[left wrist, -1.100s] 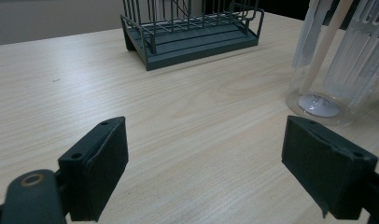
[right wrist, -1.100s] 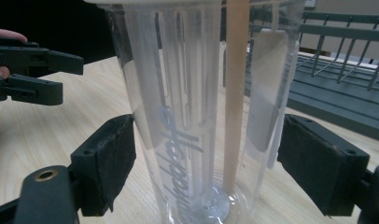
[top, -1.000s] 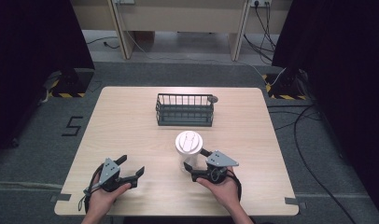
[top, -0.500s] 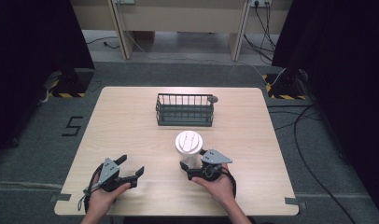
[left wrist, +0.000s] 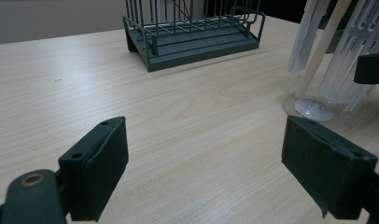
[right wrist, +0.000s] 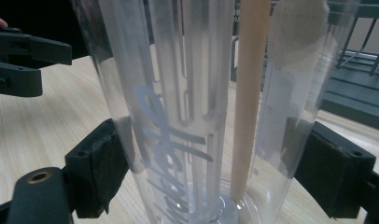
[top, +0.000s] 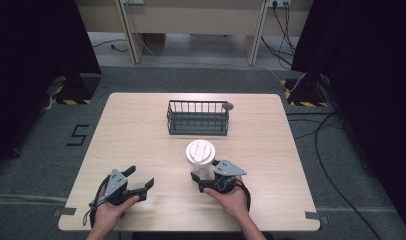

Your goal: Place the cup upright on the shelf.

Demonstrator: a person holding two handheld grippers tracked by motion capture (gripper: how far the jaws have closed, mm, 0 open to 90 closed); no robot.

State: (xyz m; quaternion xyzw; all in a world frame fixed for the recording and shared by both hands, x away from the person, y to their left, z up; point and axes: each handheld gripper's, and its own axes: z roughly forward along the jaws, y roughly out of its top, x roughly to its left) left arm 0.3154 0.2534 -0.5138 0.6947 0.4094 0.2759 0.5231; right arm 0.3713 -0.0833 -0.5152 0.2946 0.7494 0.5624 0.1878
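A clear plastic tumbler (top: 201, 159) with a white lid is seen standing upright on the light wooden surface (top: 141, 130), nearer the person than the dark wire rack (top: 198, 118) and apart from it. Inside the tumbler a pale straw (right wrist: 246, 98) and a slotted white insert are visible, and blue lettering runs down its wall.

The right claw (top: 203, 179) is placed around the lower part of the tumbler: in the right gripper view a jaw pad is seen at each side of the clear wall, the left pad pressed against it, the right pad at or just beside it, so whether the grip is fully closed cannot be told.

The left claw (top: 139, 180) is held low over the surface to the left of the tumbler, well apart from it, with its jaws spread wide and nothing between them. In the left gripper view the rack is seen ahead and the tumbler's base at the right.
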